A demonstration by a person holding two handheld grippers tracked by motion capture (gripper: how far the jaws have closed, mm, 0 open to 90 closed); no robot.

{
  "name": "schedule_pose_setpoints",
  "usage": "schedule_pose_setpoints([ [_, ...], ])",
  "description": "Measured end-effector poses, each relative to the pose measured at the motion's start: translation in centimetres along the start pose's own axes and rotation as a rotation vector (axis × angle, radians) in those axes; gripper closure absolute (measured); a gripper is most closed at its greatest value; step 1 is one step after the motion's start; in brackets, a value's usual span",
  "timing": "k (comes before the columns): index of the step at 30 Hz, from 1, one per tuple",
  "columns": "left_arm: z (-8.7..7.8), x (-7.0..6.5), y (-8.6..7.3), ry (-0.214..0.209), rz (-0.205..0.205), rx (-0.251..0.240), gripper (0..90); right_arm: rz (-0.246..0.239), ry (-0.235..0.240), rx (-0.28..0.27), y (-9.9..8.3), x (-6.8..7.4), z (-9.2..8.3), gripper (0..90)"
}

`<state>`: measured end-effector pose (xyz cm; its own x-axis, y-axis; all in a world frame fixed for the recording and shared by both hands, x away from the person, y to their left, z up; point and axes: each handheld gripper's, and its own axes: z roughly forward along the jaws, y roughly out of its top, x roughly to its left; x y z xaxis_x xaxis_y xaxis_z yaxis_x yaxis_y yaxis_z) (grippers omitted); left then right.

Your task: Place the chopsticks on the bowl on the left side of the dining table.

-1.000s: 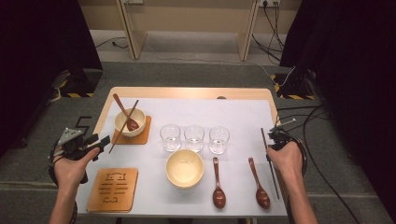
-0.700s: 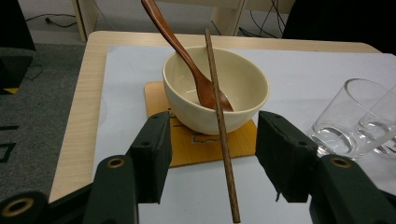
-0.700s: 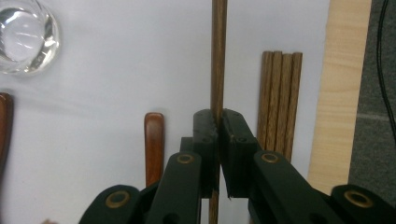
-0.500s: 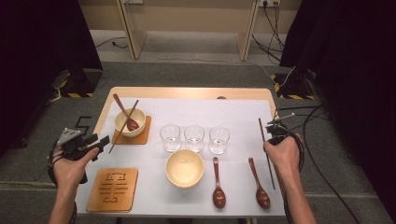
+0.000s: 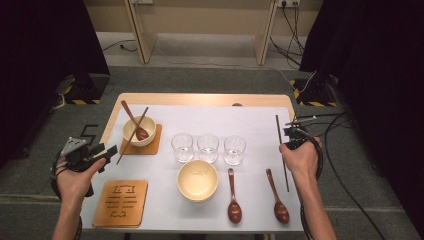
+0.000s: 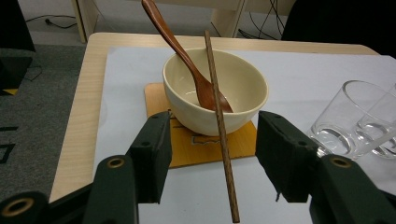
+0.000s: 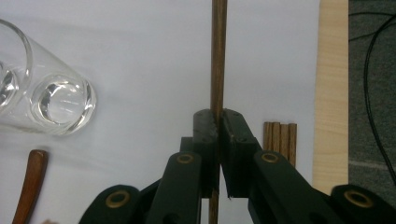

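Observation:
My right gripper (image 5: 292, 137) (image 7: 218, 116) is shut on a dark wooden chopstick (image 5: 283, 165) (image 7: 218, 56), held above the white mat at the table's right side. Several more chopsticks (image 7: 279, 135) lie just right of its jaws. My left gripper (image 5: 107, 150) (image 6: 212, 140) stands open off the table's left edge, facing a cream bowl (image 5: 131, 131) (image 6: 233, 88) on an orange coaster (image 6: 205, 149). A wooden spoon (image 6: 182, 51) sits in that bowl. A second chopstick (image 6: 219, 140) leans on its rim, with its lower end between the left jaws, untouched.
Three clear glasses (image 5: 182, 146) (image 5: 208, 147) (image 5: 234, 149) stand in a row mid-table. An empty cream bowl (image 5: 198, 180) sits in front of them. Two wooden spoons (image 5: 233, 197) (image 5: 276, 197) lie to its right. A bare coaster (image 5: 121, 202) lies front left.
The right hand has carried its chopstick upward and farther from the person. The left hand and its gripper have stayed still.

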<state>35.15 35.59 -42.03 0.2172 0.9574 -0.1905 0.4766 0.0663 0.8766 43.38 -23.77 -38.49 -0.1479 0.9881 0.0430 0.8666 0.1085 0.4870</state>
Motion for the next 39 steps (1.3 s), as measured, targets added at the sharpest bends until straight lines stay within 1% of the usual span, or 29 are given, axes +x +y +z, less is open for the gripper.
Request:
schedule_pose_setpoints([
  [10,0.0,0.1,0.0,0.001,-0.001,-0.003,44.7,0.006,0.01,-0.089,0.7,0.5,-0.2,85.4],
  [11,-0.1,0.1,0.0,0.001,-0.002,-0.003,44.7,-0.001,0.011,-0.1,0.8,0.4,-0.2,85.4],
  [13,-0.1,0.1,0.0,0.0,-0.003,-0.004,44.7,0.002,0.013,-0.107,0.9,0.5,-0.2,85.5],
  [14,-0.1,0.1,0.0,0.001,-0.004,-0.006,44.7,0.004,0.014,-0.127,1.0,0.5,-0.3,85.5],
  [18,-0.2,0.2,0.1,0.003,-0.004,-0.007,44.7,0.001,0.016,-0.17,1.4,0.7,-0.5,85.4],
  [21,-0.2,0.1,0.1,0.003,-0.002,-0.008,44.7,-0.005,0.018,-0.201,1.7,0.8,-0.7,85.5],
  [22,-0.2,0.1,0.1,0.004,-0.001,-0.008,44.7,-0.014,0.021,-0.211,1.8,0.8,-0.7,85.5],
  [27,-0.2,0.1,0.1,0.003,-0.004,-0.008,44.7,-0.02,0.043,-0.23,2.3,0.9,-0.6,85.4],
  [29,-0.2,0.2,0.1,0.002,-0.005,-0.008,44.7,-0.028,0.045,-0.236,2.4,0.9,-0.6,85.4],
  [35,-0.3,0.2,0.1,0.003,-0.007,-0.011,44.7,-0.035,0.05,-0.278,2.6,1.1,-0.4,85.5],
  [39,-0.3,0.3,0.1,0.004,-0.009,-0.017,44.8,-0.035,0.052,-0.318,2.8,1.2,-0.4,85.4],
])
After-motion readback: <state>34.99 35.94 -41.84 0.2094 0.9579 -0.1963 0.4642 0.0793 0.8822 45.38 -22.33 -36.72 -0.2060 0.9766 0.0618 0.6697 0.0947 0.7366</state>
